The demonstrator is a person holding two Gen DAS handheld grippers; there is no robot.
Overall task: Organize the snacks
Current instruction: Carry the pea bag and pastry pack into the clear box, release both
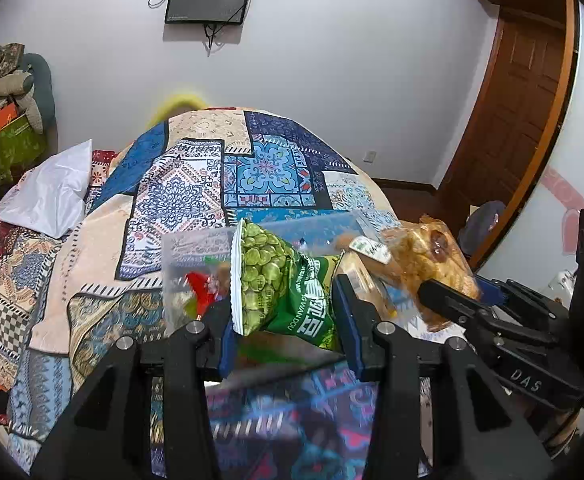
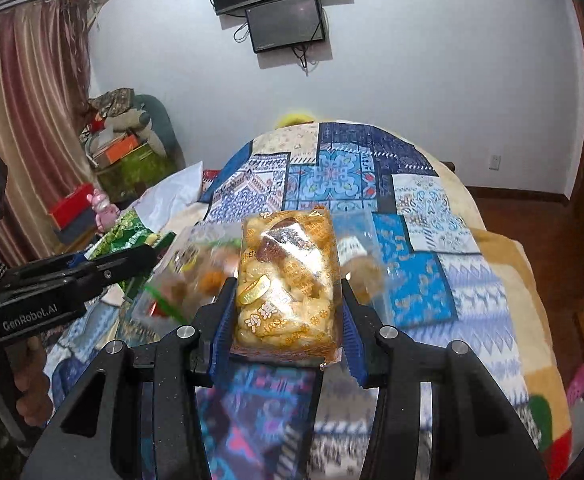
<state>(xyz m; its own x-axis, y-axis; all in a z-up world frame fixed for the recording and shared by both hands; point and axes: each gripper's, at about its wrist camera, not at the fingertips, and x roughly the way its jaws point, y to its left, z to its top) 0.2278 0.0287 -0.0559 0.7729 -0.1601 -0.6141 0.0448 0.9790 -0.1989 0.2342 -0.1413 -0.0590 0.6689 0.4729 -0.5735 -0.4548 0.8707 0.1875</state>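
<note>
Snacks are in both your grippers, carried above the bed (image 1: 196,184). Your left gripper (image 1: 288,320) has its fingers closed on the green pea bag (image 1: 280,280), pinching it near its lower half so the top flops up and left. Your right gripper (image 2: 288,320) holds the orange cake pack (image 2: 288,276) squarely between its fingers. Just beyond both lies a clear tub (image 1: 196,256) on the bedspread, already holding a few wrapped pieces, though blur hides which.

I judge you are mid-delivery: both packs are lifted and near the tub, not yet in it. Next, bring one pack at a time over the tub's mouth, lower it, then spread the fingers. Keep the two grippers from crowding; they are close together here.
</note>
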